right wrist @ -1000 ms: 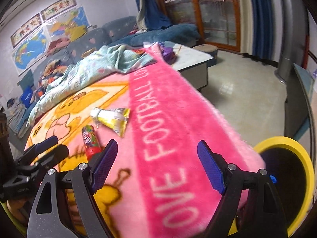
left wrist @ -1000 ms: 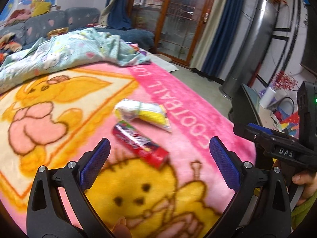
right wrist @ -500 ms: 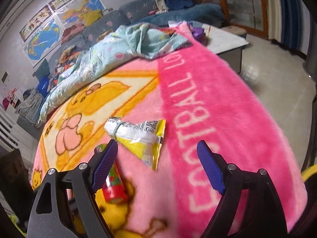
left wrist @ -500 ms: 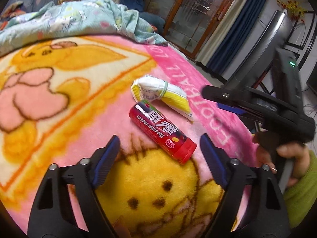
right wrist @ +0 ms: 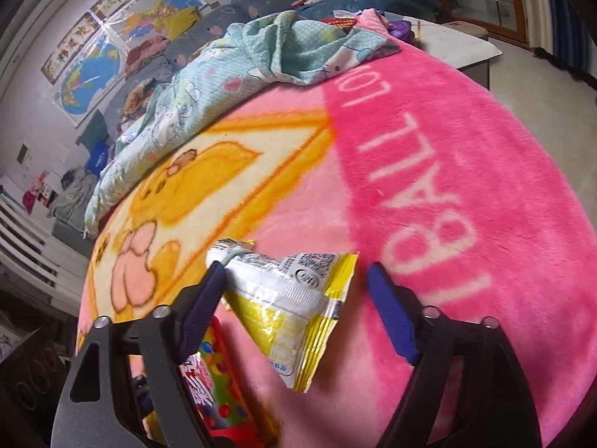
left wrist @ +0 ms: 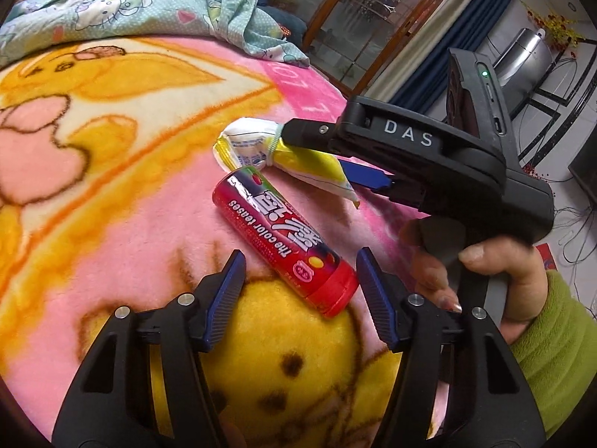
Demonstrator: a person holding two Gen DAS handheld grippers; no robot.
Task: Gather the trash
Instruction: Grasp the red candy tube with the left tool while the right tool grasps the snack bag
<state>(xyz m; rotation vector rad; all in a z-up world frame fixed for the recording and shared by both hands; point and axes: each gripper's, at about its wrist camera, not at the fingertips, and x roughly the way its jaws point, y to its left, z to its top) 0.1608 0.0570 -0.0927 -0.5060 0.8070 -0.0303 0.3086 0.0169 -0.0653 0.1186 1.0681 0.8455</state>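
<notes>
A red candy tube [left wrist: 283, 239] lies slantwise on the pink cartoon blanket [left wrist: 130, 224]. Its capped end sits between the fingers of my left gripper [left wrist: 298, 261], whose jaws are closing; a small gap shows at each pad. Just beyond it lies a yellow and white snack packet [left wrist: 257, 149], tied with a band. My right gripper [right wrist: 294, 276] straddles that packet [right wrist: 291, 310] with its jaws closing. Its left pad is at the packet's edge and the right pad stands clear. The tube [right wrist: 212, 384] shows at the lower left of the right wrist view.
A teal printed quilt [left wrist: 149, 11] is bunched at the blanket's far side. A hand in a green sleeve [left wrist: 552, 336] holds the right gripper. Glass doors [left wrist: 365, 30] and bare floor [right wrist: 541, 74] lie beyond the bed's edge.
Both grippers came down closer to the blanket and their jaws narrowed. The right one swung left from the bed's edge onto the packet. The left one closed in around the tube.
</notes>
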